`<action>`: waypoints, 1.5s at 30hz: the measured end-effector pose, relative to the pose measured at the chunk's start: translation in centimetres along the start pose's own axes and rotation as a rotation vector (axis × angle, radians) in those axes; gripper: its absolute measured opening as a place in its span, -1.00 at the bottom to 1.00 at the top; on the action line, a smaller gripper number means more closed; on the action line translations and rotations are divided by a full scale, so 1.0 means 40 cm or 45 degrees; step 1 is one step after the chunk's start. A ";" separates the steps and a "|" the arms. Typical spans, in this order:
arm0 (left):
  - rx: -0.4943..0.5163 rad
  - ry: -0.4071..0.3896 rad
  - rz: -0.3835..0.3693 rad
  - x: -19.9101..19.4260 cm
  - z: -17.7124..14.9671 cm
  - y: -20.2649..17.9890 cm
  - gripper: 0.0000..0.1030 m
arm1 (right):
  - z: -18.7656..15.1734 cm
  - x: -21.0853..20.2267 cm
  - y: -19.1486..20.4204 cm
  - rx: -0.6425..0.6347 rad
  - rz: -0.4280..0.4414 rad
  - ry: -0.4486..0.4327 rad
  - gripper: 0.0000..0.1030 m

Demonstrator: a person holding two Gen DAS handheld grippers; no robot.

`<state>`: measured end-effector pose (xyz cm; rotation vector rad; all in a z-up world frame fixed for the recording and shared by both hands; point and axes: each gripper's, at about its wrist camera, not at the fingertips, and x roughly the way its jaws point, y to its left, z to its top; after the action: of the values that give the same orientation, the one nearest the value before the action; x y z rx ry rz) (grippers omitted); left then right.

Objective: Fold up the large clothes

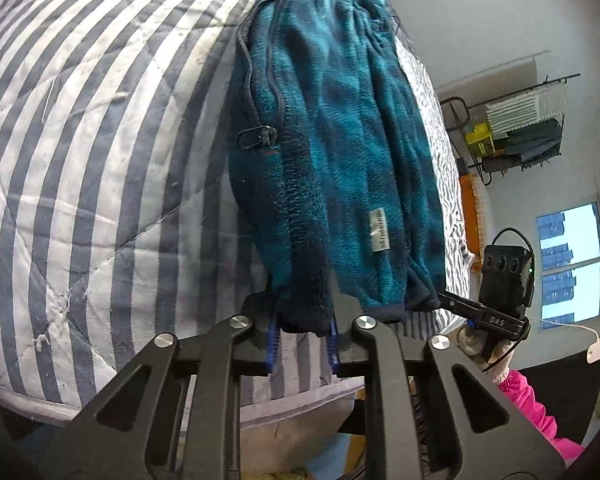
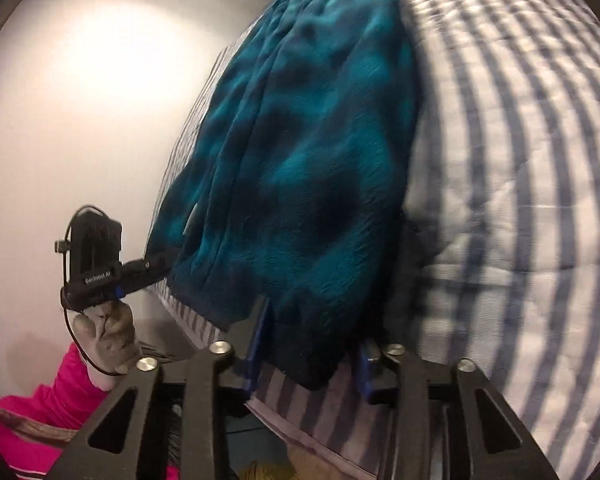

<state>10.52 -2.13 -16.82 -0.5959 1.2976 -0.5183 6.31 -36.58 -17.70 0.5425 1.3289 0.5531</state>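
Right, your teal fleece jacket [image 1: 340,152] lies lengthwise on the striped bed [image 1: 100,160], hem at the near edge. Your left gripper [image 1: 302,334] has its fingers nearly closed, pinching the hem's left corner. Your right gripper [image 2: 312,344] has fingers partway open around the other corner; pad contact is unclear.

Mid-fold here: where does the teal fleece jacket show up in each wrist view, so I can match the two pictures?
Left wrist: teal fleece jacket runs top centre down to the tongs, right of the striped quilt.
Right wrist: jacket fills the centre, left of the quilt.
Shared landmark: the jacket's dark hem.
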 end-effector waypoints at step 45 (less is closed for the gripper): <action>-0.275 -0.213 0.009 0.147 0.590 -0.036 -0.76 | 0.622 0.003 -0.067 0.354 0.027 -0.221 -0.77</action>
<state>34.76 -4.36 -16.30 -0.7967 1.2038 -0.3169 31.02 -39.81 -15.62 0.8154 1.2417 0.3309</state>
